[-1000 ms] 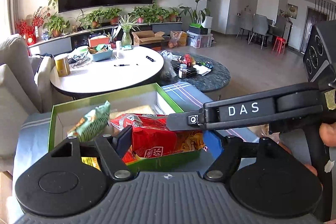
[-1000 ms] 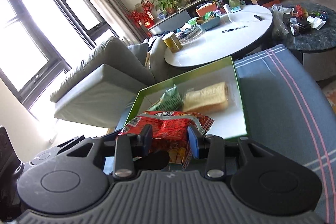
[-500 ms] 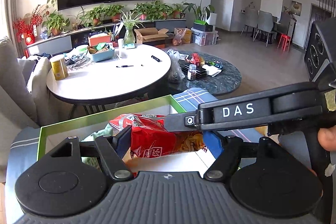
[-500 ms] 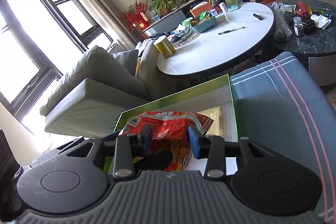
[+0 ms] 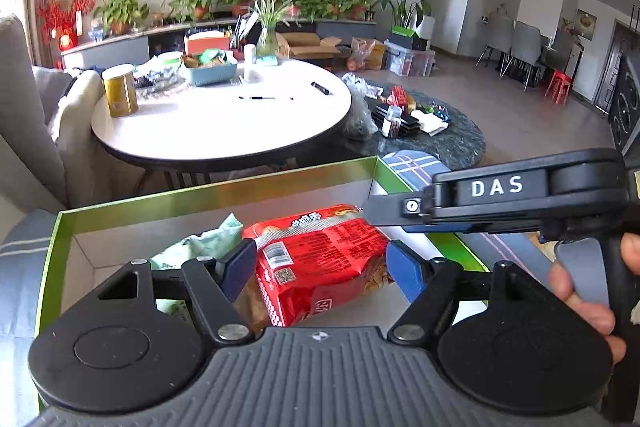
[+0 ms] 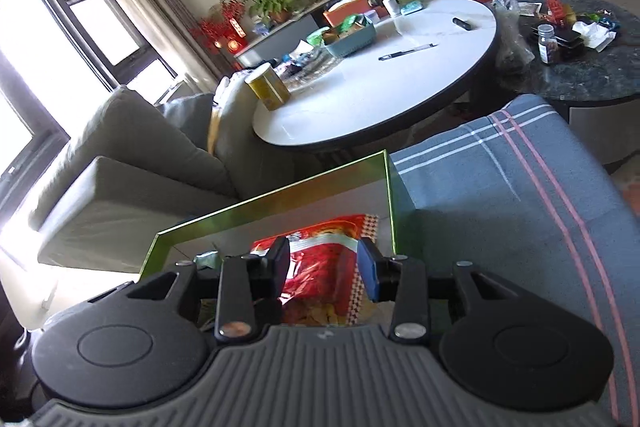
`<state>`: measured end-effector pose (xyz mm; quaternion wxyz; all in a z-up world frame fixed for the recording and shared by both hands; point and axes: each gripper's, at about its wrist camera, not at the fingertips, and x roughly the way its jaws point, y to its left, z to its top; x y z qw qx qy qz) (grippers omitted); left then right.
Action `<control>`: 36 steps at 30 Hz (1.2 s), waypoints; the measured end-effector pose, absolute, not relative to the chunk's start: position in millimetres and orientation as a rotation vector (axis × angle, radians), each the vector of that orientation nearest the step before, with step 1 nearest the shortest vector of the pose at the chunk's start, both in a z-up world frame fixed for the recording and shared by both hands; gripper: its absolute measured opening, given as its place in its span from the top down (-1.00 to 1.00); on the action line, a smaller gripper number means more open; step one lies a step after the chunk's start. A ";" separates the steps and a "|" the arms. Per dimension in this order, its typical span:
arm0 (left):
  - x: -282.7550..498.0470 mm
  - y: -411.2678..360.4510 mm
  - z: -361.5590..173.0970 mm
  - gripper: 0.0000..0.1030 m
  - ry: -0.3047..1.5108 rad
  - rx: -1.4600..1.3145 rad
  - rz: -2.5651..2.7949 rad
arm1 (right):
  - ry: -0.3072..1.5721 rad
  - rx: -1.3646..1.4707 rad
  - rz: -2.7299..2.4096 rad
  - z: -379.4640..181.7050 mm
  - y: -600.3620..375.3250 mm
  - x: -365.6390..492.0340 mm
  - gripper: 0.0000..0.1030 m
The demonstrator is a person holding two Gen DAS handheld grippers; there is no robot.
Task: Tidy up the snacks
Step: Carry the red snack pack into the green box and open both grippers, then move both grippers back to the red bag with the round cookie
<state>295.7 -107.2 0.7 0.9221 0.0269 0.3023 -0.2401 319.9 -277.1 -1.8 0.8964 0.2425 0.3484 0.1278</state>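
Observation:
A red snack bag [image 5: 320, 259] lies inside the green-rimmed box [image 5: 224, 187] on the striped grey cloth. My left gripper [image 5: 320, 267] is open, its fingers standing on either side of the bag. My right gripper [image 6: 324, 267] has its pads against both sides of the same red bag [image 6: 320, 267] and holds it over the box [image 6: 280, 195]. A green snack bag [image 5: 200, 247] lies in the box to the left of the red one. The right gripper's body [image 5: 500, 199] crosses the left wrist view from the right.
A round white table [image 5: 224, 119] with a gold tin [image 5: 120, 91], pen and blue basket stands behind the box. A dark round table [image 5: 440, 139] with clutter is to its right. A grey sofa [image 6: 120, 163] is at left. Striped cloth [image 6: 500, 195] extends right of the box.
Both grippers have moved forward and down into the box with the red bag. The left gripper's fingers have spread away from the bag. The bread packet is hidden now.

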 end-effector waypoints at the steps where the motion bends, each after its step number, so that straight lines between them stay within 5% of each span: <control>1: 291.8 -106.0 3.3 -0.34 0.610 0.060 -0.495 | 0.726 0.508 0.265 -0.6 -278.3 318.4 0.27; 36: 111.3 -71.6 16.7 -0.37 0.619 0.032 -0.529 | 0.696 0.334 0.302 32.6 -285.4 138.2 -0.27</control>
